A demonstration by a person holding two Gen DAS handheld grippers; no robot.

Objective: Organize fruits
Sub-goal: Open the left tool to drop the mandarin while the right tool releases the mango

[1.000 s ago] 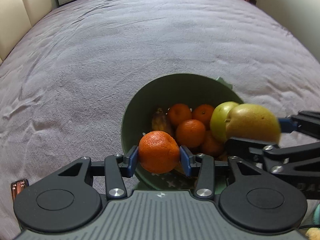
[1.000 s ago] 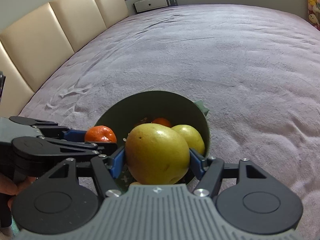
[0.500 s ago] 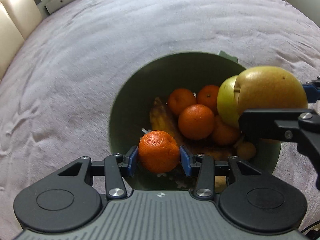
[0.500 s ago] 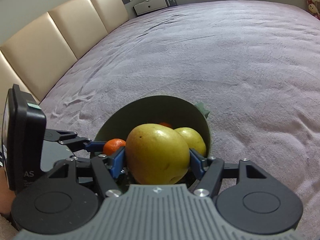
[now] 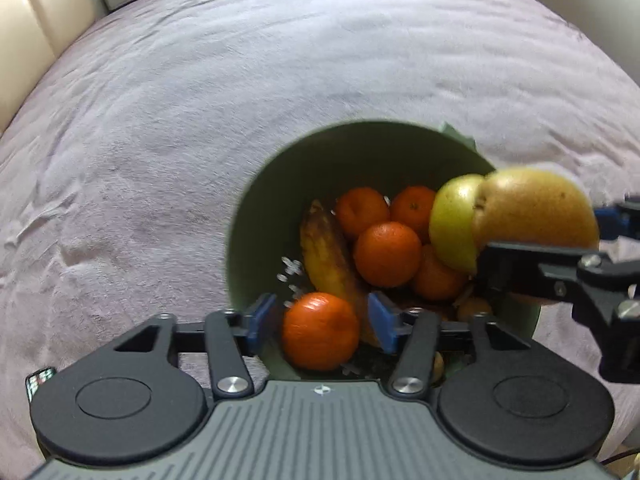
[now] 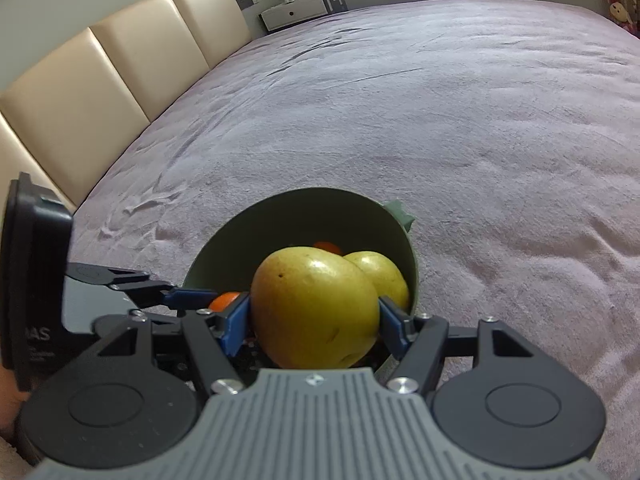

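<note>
A green bowl [image 5: 256, 216] on the bed holds several mandarins [image 5: 387, 254], a browned banana [image 5: 326, 254] and a green apple [image 5: 454, 224]. My left gripper [image 5: 322, 322] is open over the bowl's near rim; a mandarin [image 5: 320, 332] sits loose between its blue pads, with gaps on both sides. My right gripper [image 6: 314, 320] is shut on a large yellow pear [image 6: 314, 308] and holds it over the bowl [image 6: 360, 216]. The pear also shows in the left wrist view [image 5: 536, 208], next to the apple.
The bowl stands on a wide mauve bedspread [image 6: 440, 120]. A cream padded headboard [image 6: 100, 92] runs along the left. A white cabinet [image 6: 304, 8] stands at the far end. A dark device [image 5: 40, 380] lies at the left gripper's side.
My left gripper has opened and let go of the mandarin, which has dropped a little into the bowl. The right gripper still holds the pear over the bowl.
</note>
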